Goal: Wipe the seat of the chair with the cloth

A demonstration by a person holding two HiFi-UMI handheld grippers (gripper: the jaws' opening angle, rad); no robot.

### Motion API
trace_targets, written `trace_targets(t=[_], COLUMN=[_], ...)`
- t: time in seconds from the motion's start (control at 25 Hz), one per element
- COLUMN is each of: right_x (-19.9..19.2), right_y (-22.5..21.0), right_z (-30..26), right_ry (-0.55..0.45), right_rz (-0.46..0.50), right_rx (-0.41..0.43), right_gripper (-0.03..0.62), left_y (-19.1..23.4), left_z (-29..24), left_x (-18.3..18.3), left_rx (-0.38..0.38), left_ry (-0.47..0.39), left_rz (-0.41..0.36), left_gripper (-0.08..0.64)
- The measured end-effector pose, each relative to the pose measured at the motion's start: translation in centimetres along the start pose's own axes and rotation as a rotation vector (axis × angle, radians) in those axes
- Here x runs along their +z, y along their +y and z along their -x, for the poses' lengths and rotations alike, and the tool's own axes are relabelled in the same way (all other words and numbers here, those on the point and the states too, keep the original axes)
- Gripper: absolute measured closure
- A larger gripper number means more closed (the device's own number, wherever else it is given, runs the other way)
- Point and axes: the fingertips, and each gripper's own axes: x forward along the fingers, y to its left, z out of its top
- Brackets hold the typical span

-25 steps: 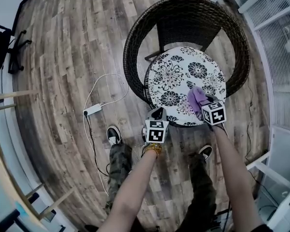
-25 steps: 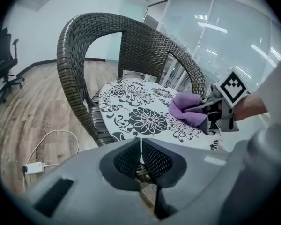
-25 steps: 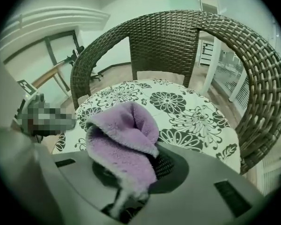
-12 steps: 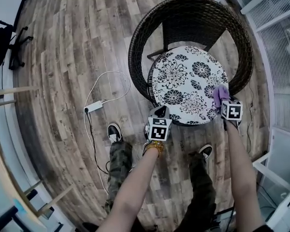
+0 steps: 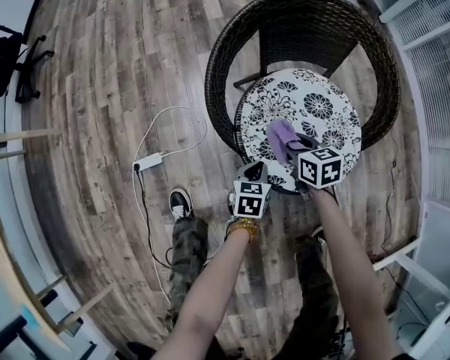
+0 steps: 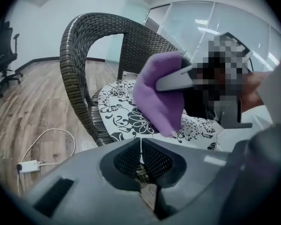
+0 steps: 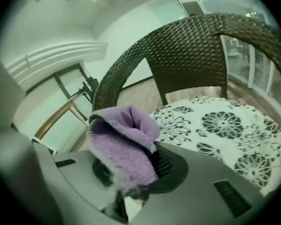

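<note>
Right hand-held gripper [image 5: 294,150] clenched on purple cloth [image 5: 282,137], over front-left of the chair seat [image 5: 322,100]. Left hand-held gripper [image 5: 253,175] closed, empty, at seat's front edge. Best: press cloth flat on seat, overlapping strokes toward seat's back, firm grip.

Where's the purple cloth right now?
Head view: the purple cloth is clamped in the right gripper, over the front part of the floral seat cushion, just beyond and right of the left gripper.

Head view looks steeply down; gripper views (low, close) share the chair [image 5: 300,32].
</note>
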Motion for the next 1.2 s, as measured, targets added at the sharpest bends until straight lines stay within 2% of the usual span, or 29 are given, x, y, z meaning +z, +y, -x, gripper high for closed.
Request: trace_targets(t=[0.08,0.2,0.28,0.36,0.44,0.52,0.6,0.72,0.76,0.92,1.2], right_x=[-1.0,-2.8,-3.5,-3.9,-3.7,-3.4,-3.6,-3.5,-3.5,-3.7,-4.5], right_y=[1.9,1.6,0.7,0.4,0.6,0.4,0.5,0.7,0.4,-4.0,-11.0], right_z=[-2.6,-4.9,-5.4,-5.5,-5.7,-5.8,-5.8,-6.1,-5.9,-4.2,0.7], right_ry=[0.071,0.153,0.16,0.157,0.157,0.154,0.157,0.174,0.182,0.217,0.237], right_rz=[0.008,0.049,0.007,-0.052,-0.052,-0.03,-0.024,-0.001,0.009,0.018,0.069], right_rx=[0.039,0.015,0.011,0.033,0.047,0.043,0.034,0.019,0.006,-0.121,-0.215], right_gripper=[0.522,0.522,0.517,0.516,0.517,0.518,0.518,0.518,0.517,0.522,0.52], left_y=[-0.1,-0.1,-0.1,-0.2,0.6,2.1,3.0,2.9,2.9,3.4,3.4], left_z=[0.1,0.1,0.2,1.2,2.0,1.2,-0.6,-2.2,-2.5,-2.7,-2.9], left_x=[0.0,-0.1,0.1,1.2,3.9,6.1,6.1,3.9,3.4,3.1,3.2], left_rx=[-0.002,-0.006,-0.024,-0.032,-0.002,0.017,0.008,0.022,0.042,0.075,0.081], left_ry=[0.006,0.012,0.02,0.019,-0.044,-0.086,-0.033,0.099,0.108,0.1,0.121], left_rz=[-0.001,0.016,0.028,-0.046,-0.146,-0.144,-0.132,-0.205,-0.203,-0.072,-0.073], left_gripper=[0.537,0.537,0.537,0.534,0.534,0.534,0.537,0.545,0.543,0.545,0.545])
